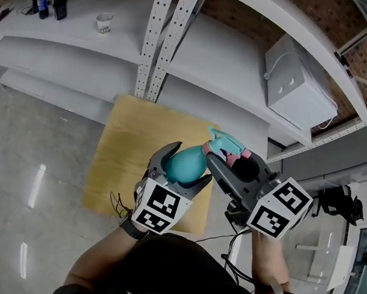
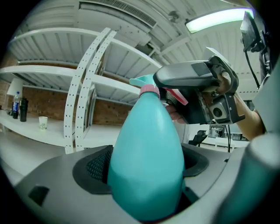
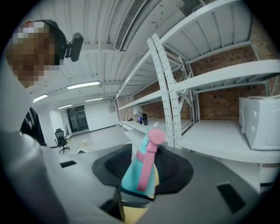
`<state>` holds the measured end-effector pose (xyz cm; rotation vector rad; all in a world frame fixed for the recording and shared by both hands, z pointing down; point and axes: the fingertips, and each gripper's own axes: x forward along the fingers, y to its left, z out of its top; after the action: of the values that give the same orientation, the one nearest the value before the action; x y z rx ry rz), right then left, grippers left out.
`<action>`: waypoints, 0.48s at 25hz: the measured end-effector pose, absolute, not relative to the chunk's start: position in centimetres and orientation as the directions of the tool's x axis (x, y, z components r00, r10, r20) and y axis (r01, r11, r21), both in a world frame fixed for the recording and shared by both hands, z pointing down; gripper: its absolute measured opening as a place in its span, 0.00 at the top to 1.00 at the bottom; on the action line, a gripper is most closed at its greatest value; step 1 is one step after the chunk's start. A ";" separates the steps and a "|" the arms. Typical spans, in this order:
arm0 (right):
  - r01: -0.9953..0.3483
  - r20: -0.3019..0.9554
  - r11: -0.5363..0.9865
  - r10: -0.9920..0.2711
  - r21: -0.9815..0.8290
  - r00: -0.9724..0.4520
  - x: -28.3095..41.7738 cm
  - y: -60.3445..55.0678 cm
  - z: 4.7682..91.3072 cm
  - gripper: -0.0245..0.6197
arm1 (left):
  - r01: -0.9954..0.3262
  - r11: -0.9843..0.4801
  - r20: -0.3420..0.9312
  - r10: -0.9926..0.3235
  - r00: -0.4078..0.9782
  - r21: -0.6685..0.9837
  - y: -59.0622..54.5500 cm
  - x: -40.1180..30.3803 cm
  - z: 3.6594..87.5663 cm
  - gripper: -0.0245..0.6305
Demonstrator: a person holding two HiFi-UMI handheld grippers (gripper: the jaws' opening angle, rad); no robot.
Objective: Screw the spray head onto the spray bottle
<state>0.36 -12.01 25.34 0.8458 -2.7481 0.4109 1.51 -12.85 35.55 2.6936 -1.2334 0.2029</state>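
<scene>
- Holding the bottle (image 2: 146,162) is the left gripper's (image 1: 190,163) job. Its fingers are closed on the fat teal belly, one on each side. The thin top sticks out past the fingertips.
- The right gripper (image 1: 232,157) has its fingers part way shut on the head (image 3: 133,175). The pink trigger (image 3: 148,164) sits between them.
- The head's pink ring (image 2: 149,90) sits right on the bottle's top, just past the left fingertips. I cannot tell how far it is screwed on.
- Hold the bottle steady. I think only the right hand should turn.
- Line the head up straight with the bottle. If it tips, the ring may catch crooked and jam.
- Turn a little, let go, grab again, turn again. A hand cannot roll all the way round.
- Squeeze the bottle just enough. It is smooth and round, so it could pop out of the fingers.
- Both things are up in the air over the table (image 1: 126,155). A slip would mean a drop.
- Stop when the ring feels snug.
</scene>
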 end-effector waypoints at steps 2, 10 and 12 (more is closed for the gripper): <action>-0.583 0.300 0.791 -0.519 -0.187 -0.800 0.7 -11.5 25.0 0.75 | -0.754 -0.644 0.180 -0.733 0.656 0.129 -12.9 1.5 35.2 0.30; -0.559 0.323 0.826 -0.511 -0.074 -0.797 -0.3 -8.9 24.3 0.75 | -0.740 -0.654 0.173 -0.720 0.672 0.156 -13.0 1.5 35.2 0.30; -0.555 0.330 0.830 -0.511 -0.050 -0.794 -0.7 -8.6 24.3 0.75 | -0.724 -0.669 0.160 -0.706 0.690 0.169 -12.8 1.8 35.1 0.30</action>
<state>-0.66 -8.64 24.28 0.8092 -2.7078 0.2071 1.79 -12.76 35.11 2.6826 -1.1515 0.1185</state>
